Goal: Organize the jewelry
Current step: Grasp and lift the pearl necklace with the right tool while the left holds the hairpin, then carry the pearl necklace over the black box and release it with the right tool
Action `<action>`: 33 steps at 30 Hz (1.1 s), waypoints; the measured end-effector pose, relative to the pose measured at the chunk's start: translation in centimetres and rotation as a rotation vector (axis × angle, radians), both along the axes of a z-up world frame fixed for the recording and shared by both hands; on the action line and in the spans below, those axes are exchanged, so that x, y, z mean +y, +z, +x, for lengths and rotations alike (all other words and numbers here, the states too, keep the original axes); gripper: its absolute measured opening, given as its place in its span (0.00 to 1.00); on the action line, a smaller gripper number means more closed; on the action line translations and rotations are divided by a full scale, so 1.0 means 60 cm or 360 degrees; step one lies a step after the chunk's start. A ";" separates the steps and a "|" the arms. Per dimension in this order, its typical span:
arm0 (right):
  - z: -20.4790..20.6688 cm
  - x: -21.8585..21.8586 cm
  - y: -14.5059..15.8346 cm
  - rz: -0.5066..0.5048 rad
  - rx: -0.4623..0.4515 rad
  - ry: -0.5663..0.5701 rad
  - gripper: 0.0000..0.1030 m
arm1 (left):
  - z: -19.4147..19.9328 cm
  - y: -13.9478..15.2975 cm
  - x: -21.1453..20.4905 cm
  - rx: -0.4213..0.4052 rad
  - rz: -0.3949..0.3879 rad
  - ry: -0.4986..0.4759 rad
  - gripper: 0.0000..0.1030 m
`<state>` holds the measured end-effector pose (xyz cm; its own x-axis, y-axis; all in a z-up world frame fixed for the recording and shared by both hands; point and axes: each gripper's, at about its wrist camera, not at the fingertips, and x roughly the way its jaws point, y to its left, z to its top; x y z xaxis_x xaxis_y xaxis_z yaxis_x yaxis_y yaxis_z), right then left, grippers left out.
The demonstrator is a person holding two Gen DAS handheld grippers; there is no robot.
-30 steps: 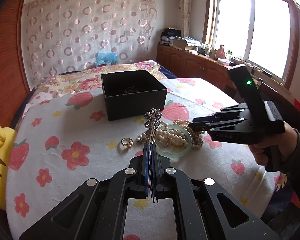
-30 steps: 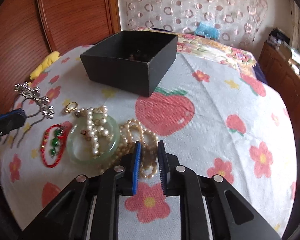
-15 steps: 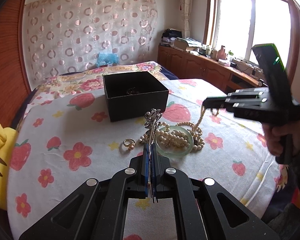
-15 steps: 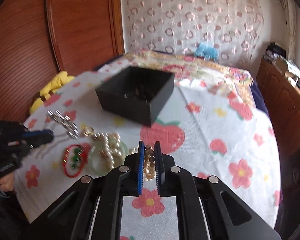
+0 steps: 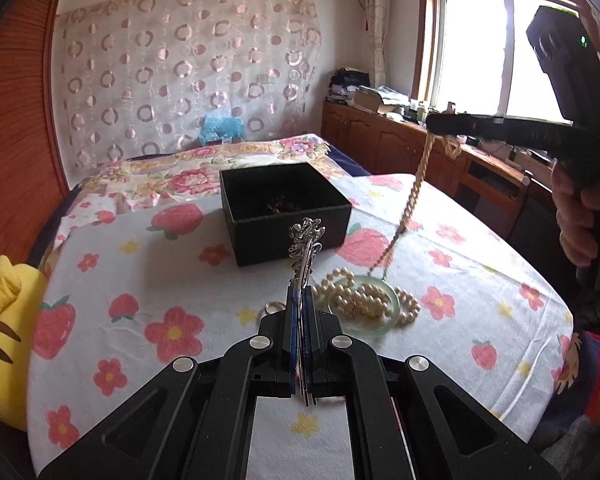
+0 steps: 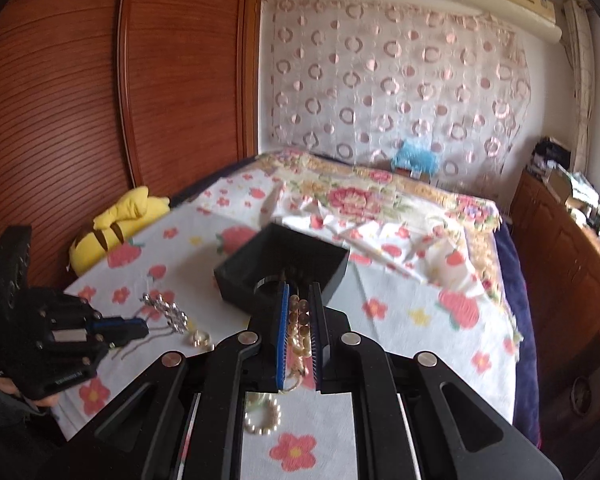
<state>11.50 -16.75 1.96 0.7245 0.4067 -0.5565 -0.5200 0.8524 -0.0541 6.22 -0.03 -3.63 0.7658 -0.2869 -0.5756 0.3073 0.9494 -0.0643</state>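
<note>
Raised right tongs [image 6: 299,336] gripping gold beads [image 6: 298,320] (blurred, perhaps pearls), left tongs [image 5: 299,312] clamping hairpin [image 5: 305,246]

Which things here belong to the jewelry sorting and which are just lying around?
Part of the job:
- open black box
- golden bead necklace, gripped by right gripper
- ornate silver hairpin, gripped by left gripper
- pale green jade bangle
- white pearl strand
- small gold ring

Just lying about:
- yellow plush toy
- blue fluffy toy
</note>
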 end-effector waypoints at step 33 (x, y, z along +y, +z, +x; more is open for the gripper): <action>0.195 0.068 0.028 0.0058 0.0092 -0.0082 0.11 | 0.156 0.043 0.004 -0.0040 0.0070 0.0065 0.02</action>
